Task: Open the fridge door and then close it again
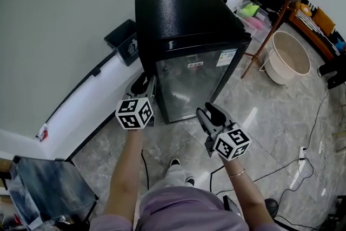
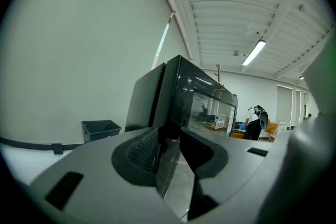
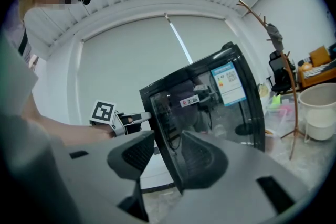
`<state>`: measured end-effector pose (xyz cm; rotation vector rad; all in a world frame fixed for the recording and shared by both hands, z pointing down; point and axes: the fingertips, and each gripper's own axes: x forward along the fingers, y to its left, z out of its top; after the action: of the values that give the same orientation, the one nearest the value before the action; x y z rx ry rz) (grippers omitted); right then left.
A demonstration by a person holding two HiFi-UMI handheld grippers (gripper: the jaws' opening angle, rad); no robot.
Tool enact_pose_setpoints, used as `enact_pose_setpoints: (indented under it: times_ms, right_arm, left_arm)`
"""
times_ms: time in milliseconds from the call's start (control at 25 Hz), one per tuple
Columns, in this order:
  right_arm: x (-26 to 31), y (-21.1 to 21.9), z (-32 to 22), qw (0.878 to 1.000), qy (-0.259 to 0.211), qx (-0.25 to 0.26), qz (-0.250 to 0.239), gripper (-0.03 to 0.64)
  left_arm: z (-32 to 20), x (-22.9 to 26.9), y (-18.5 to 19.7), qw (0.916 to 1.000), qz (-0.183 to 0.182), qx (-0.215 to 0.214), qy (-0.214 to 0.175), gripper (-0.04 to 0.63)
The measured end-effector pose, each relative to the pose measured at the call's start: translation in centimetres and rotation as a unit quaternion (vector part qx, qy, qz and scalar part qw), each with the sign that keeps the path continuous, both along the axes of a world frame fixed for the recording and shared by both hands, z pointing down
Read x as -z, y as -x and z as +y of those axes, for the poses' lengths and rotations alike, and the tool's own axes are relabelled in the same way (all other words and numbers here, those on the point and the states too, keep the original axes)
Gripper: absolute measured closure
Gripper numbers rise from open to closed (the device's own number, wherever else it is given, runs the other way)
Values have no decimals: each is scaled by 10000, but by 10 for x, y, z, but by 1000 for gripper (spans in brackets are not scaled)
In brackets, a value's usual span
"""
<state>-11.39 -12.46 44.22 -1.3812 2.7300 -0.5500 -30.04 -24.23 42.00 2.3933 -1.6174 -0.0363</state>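
Observation:
A small black fridge [image 1: 184, 13] stands against the wall, its glass door [image 1: 194, 89] facing me. I cannot make out a gap between door and body. My left gripper [image 1: 145, 83] is at the door's left edge, its jaws closed on that edge [image 2: 173, 92]. In the left gripper view the edge runs between the two pads [image 2: 142, 152]. My right gripper [image 1: 208, 111] hangs in front of the door's lower right part, apart from it, open with nothing between its fingers. The right gripper view shows the whole door [image 3: 210, 113] and the left gripper [image 3: 139, 119] at its edge.
A dark bin [image 1: 123, 40] stands left of the fridge by the wall. To the right are a wooden coat stand [image 1: 270, 30], a beige tub [image 1: 289, 57] and cluttered boxes. Cables [image 1: 303, 170] run over the floor at right. A grey crate [image 1: 48, 186] sits at lower left.

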Motion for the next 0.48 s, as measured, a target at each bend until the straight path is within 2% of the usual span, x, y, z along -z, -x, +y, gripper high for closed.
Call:
enact_pose_setpoints:
  times_ms: [360, 480]
  right_arm:
    - [-3, 1, -9, 9999, 99, -122, -38, 454]
    - [-5, -3, -9, 9996, 169, -205, -79, 454]
  left_arm:
    - [-5, 1, 5, 9999, 46, -60, -121, 473]
    - [4, -6, 23, 9996, 113, 256, -44, 471]
